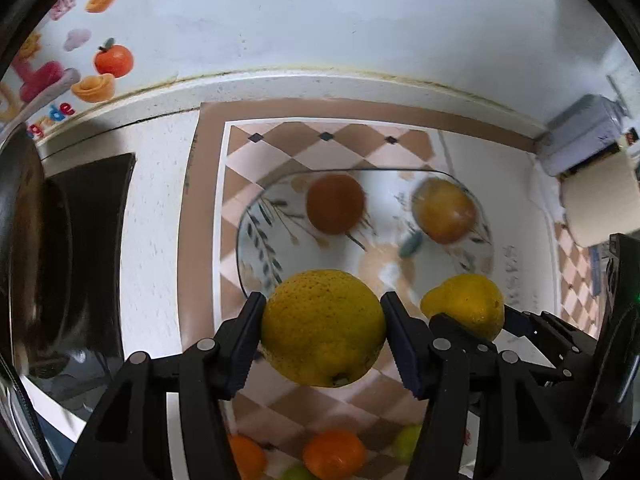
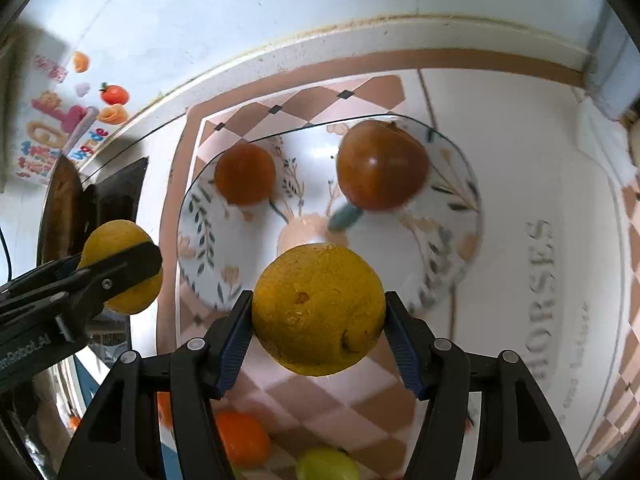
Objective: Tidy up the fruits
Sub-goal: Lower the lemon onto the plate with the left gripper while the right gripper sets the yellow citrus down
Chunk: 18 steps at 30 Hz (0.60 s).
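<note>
Left gripper (image 1: 322, 332) clenched on a rough yellow citrus (image 1: 323, 326), pads pressed to both its sides, lifted above the near rim of the floral plate (image 1: 256, 236); right gripper (image 2: 318, 328) likewise grasping a second yellow citrus (image 2: 318, 308), hanging over the plate's near edge; each fruit clear of the checkered mat (image 1: 248, 160) below. On the plate, toward the far side, a dark orange fruit (image 1: 336, 204) at left and a larger brownish-orange fruit (image 1: 444, 210) at right, apart from each other. From the left wrist only: the right gripper seen side-on at the right edge with its citrus, a grey box (image 1: 580, 136) in the far right corner, a pale roll-like shape (image 1: 600, 200) beside it. From the right wrist only: the left gripper entering from the left edge with its citrus, large lettering printed on the mat (image 2: 538, 300) at right. In both views: loose orange fruits (image 1: 334, 454) and green fruits (image 2: 328, 464) on the mat at the near edge, blurred; a dark pan-like shape (image 1: 72, 264) on the white surface (image 1: 156, 240) at left; a fruit sticker (image 1: 114, 60) on the far wall.
</note>
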Motion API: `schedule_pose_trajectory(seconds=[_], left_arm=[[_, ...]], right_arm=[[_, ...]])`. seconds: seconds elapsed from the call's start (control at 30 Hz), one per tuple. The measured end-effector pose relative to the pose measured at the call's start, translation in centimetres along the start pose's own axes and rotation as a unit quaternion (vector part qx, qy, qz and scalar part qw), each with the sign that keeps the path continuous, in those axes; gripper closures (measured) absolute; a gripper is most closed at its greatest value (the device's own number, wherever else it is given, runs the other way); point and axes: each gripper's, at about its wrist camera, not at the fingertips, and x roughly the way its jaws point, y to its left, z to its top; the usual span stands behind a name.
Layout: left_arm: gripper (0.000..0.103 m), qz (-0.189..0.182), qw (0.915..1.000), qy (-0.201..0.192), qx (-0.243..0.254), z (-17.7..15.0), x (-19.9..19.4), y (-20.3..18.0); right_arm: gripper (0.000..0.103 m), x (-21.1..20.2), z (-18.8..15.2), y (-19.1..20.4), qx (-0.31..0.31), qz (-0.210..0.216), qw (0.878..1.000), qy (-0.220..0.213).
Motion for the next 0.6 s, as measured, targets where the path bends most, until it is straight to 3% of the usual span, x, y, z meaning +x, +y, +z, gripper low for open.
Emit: schedule_pose_trajectory(seconds=[0.23,0.5,0.6], left_arm=[[0.046,0.016,0.9976,0.067,-0.005,3.6,7.0,1.5],[0.046,0.020,0.9953,0.094,-0.017,3.8,9.0,1.7],[0.046,0.019,0.9937,0.108,-0.021,3.5,9.8,1.4]], right_arm=[[0.037,4.3,2.2,0.0,0.009,-0.012,0.999,0.036],[0.037,5.7,2.6,-0.8,0.013,-0.020,0.998,0.057],[0.028,5.1,2.8,-0.6,0.004,-0.026,0.998,0.053]])
